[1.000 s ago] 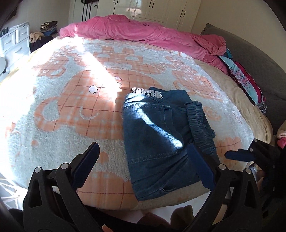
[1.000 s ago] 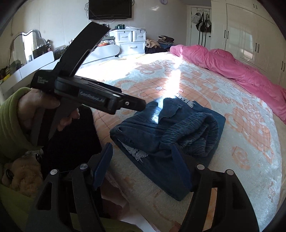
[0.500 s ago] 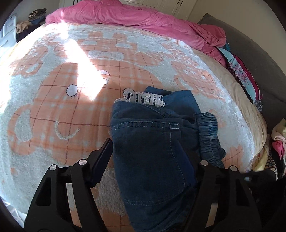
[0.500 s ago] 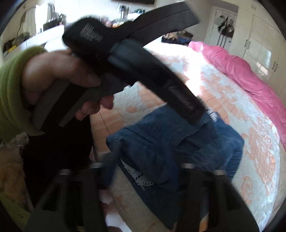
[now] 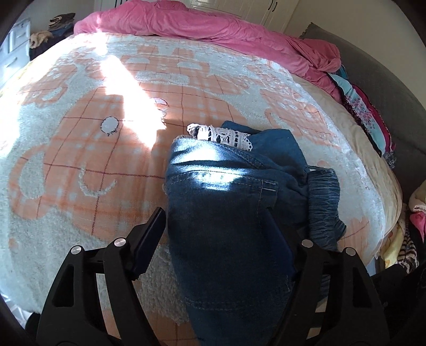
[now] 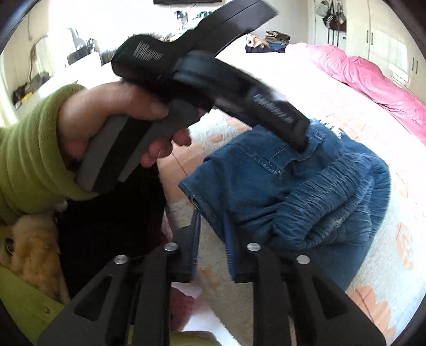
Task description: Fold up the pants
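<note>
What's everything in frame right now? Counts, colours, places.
pants: 1, blue denim, folded, near edge of bed
lace trim: 1, white, far end of pants
blanket: 1, orange and white, covers bed
duvet: 1, pink, far side of bed
clothes pile: 1, mixed colours, right edge of bed
left gripper: black, jaws opening, pants between them
right gripper: black, jaws narrow at pants' corner, grip unclear
left hand: green sleeve, on left gripper's handle
</note>
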`<state>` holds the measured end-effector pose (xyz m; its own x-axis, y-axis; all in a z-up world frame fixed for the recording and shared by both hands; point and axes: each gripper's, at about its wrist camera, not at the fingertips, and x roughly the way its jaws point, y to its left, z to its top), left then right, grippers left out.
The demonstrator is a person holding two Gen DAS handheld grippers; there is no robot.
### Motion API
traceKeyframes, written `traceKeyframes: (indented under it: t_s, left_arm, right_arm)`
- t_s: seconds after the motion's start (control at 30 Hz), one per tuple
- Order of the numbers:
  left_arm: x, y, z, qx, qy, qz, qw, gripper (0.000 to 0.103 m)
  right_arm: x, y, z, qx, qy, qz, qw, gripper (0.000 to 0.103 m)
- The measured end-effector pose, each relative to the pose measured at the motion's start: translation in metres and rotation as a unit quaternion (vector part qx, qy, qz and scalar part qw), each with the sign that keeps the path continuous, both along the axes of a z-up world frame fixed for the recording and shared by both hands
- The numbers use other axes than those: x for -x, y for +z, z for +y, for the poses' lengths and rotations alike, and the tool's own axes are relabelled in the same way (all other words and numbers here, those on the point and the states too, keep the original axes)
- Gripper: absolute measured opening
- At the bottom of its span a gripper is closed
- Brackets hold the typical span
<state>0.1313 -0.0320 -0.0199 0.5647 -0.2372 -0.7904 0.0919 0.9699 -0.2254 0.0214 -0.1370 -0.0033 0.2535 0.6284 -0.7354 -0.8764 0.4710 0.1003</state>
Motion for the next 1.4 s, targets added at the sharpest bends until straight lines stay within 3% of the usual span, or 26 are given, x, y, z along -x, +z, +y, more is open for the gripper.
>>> traceKeyframes:
  t_s: [0.07,0.23,0.6,0.77,0.97,1.17,1.4]
  left_arm:
    - [0.007,0.007,-0.002,-0.004,-0.001,-0.012,0.9999,0.071]
    - [0.019,0.021,-0.006,-0.011,-0.008,-0.030,0.9995,0.074]
    - [0.039,0.032,-0.009,-0.024,-0.009,-0.046,0.9986,0.081]
    - [0.044,0.030,-0.010,-0.048,-0.009,-0.050,0.9975,0.083]
    - [0.046,0.019,0.004,-0.041,0.010,-0.038,0.9984,0.084]
    - [0.051,0.014,0.017,-0.025,0.022,-0.030,0.9990,0.090]
    - [0.053,0.007,0.022,0.001,0.024,-0.019,0.9995,0.090]
  right_arm:
    - [0.003,0.009,-0.009,-0.014,-0.012,-0.006,1.000,0.047]
    - [-0.002,0.031,-0.036,-0.054,-0.057,-0.011,0.997,0.056]
    - [-0.028,0.055,-0.087,-0.075,-0.162,-0.037,0.983,0.075]
    - [-0.048,0.047,-0.108,-0.071,-0.222,-0.031,0.972,0.076]
    - [-0.065,0.028,-0.126,-0.074,-0.283,0.010,0.956,0.076]
    - [-0.067,0.023,-0.134,-0.071,-0.305,0.023,0.950,0.077]
    - [-0.070,0.017,-0.133,-0.076,-0.308,0.034,0.948,0.080]
